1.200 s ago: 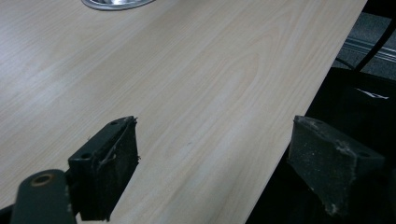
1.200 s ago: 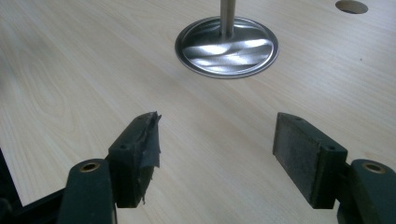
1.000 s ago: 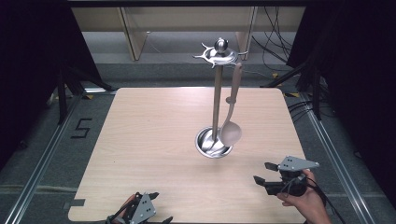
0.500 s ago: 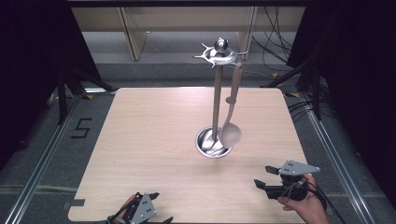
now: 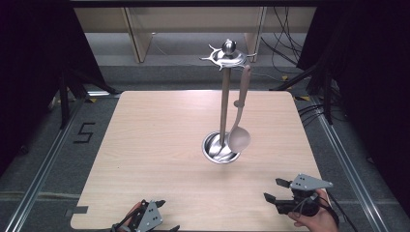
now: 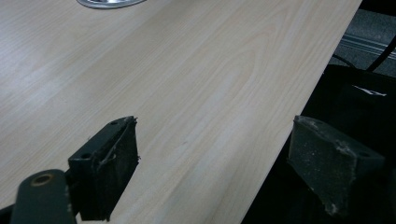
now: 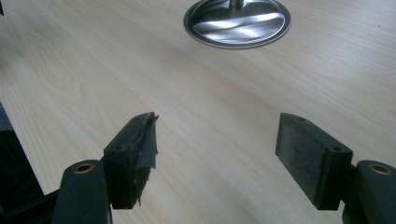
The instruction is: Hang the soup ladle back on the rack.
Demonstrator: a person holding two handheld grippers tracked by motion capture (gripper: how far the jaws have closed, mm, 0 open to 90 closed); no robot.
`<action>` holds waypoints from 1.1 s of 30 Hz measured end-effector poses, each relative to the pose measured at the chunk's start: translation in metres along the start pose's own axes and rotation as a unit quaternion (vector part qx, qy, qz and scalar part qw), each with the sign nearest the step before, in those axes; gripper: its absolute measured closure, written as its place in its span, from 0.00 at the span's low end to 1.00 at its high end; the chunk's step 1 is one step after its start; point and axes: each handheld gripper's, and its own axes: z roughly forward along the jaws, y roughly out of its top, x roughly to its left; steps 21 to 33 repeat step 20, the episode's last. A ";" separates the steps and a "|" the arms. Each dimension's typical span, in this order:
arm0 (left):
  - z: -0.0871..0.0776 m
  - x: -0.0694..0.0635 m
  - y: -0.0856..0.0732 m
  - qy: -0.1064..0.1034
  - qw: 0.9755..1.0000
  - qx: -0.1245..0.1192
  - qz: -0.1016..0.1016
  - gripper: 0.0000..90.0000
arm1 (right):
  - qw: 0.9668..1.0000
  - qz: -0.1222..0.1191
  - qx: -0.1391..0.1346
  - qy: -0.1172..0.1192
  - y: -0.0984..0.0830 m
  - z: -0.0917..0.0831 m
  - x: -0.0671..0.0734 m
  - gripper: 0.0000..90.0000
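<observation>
While ladle (image 5: 239,137) hangs on stand (image 5: 223,104), floor marking (image 5: 83,132) reads "5".

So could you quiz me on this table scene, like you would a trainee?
1. True or false: the ladle lies flat on the table.
2. What stands between the jaws of the right gripper? A) the ladle B) nothing C) a cup
3. What does the ladle hang from?

Key: 1. False, it hangs upright. 2. B; the jaws stand open over bare wood. 3. The metal stand, from a hook at its top.
</observation>
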 end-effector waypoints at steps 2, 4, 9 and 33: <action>-0.002 0.001 0.001 -0.002 1.000 0.014 0.010 0.17 | 1.000 -0.008 -0.001 -0.006 -0.003 0.000 -0.001 0.33; 0.000 0.000 0.000 0.005 1.000 0.012 0.011 0.17 | 1.000 -0.005 -0.002 -0.011 -0.005 0.000 0.000 0.33; 0.000 0.000 0.000 0.003 1.000 0.011 0.010 0.17 | 1.000 0.001 0.000 -0.013 -0.008 0.000 0.003 0.32; 0.002 0.000 0.000 0.007 1.000 0.011 0.015 0.17 | 1.000 -0.011 -0.001 -0.014 -0.013 0.001 0.004 0.32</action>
